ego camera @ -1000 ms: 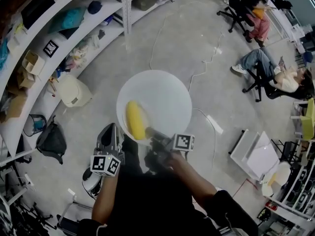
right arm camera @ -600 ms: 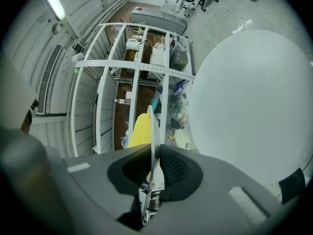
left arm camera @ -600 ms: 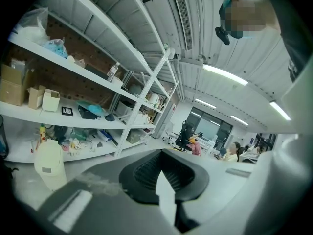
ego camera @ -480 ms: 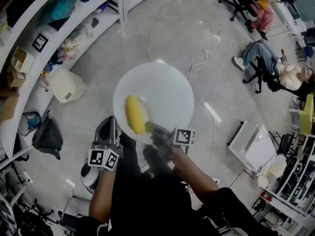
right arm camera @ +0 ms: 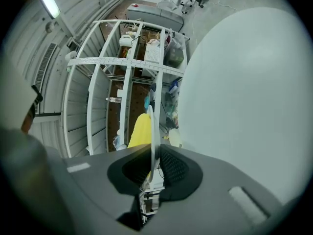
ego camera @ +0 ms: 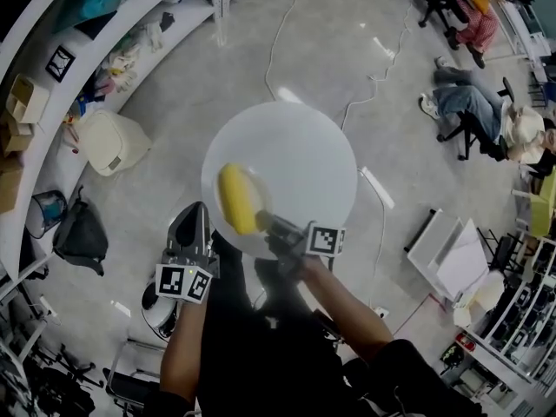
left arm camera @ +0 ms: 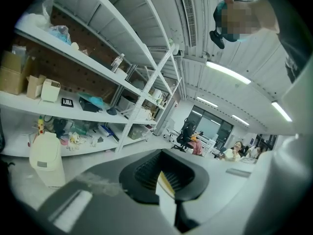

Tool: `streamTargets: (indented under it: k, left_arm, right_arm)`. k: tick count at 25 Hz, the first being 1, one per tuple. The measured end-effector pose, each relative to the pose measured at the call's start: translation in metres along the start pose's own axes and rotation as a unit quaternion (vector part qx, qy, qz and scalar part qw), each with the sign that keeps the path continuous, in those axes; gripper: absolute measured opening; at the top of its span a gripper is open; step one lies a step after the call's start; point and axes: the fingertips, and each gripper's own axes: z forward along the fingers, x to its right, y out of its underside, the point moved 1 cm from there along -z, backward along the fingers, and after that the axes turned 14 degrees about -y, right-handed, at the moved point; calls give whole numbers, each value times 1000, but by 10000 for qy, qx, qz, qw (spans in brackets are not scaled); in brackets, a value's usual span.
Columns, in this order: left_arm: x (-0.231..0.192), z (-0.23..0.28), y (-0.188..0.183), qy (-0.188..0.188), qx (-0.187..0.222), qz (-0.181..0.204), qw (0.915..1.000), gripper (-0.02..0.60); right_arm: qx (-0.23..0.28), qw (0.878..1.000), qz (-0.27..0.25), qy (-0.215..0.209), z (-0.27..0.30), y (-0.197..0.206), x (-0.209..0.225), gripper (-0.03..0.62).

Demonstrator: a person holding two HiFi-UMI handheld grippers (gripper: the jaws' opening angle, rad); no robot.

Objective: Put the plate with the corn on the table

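Head view: right gripper (ego camera: 271,227) hides part of the plate (ego camera: 300,159).

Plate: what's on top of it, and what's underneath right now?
On top, one yellow corn cob near the gripped rim. Around the plate only grey floor shows; whatever lies directly underneath is covered by it.

The right claw (right arm camera: 152,168) grips the rim of the white plate (right arm camera: 244,92), yellow corn (right arm camera: 141,131) just beyond.

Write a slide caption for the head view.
The left gripper and right gripper hold a white plate with corn above the floor.
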Motion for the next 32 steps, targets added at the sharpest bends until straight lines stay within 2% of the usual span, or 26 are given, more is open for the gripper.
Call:
streamTargets:
  k: [13,22,28,29,30,32]
  left_arm:
    - [-24,25,38,62,-147,14,9999,5]
    - [-27,34,50,42,-184,-71,9998,5]
    - [-29,37,53,35,-217,-120,9997,5]
    - [-29,37,54,27,-225,-127,9997,5]
    - [-28,37,54,24,-228,-127,9997,5]
    - [-28,40,55,33,-219,-113,9997,5]
  right_arm:
    - [68,9996,141,254,13,1,65,48]
    - [163,9987,336,360,12,-1,88,48]
    - [130,9985,248,470,13,-4,99,48]
    - [153,9972,371,629,9,-2,102,48]
    - [218,9931,638,961,1,2,108,48]
    - [353,9795,1157,1613,-13,11,119,49]
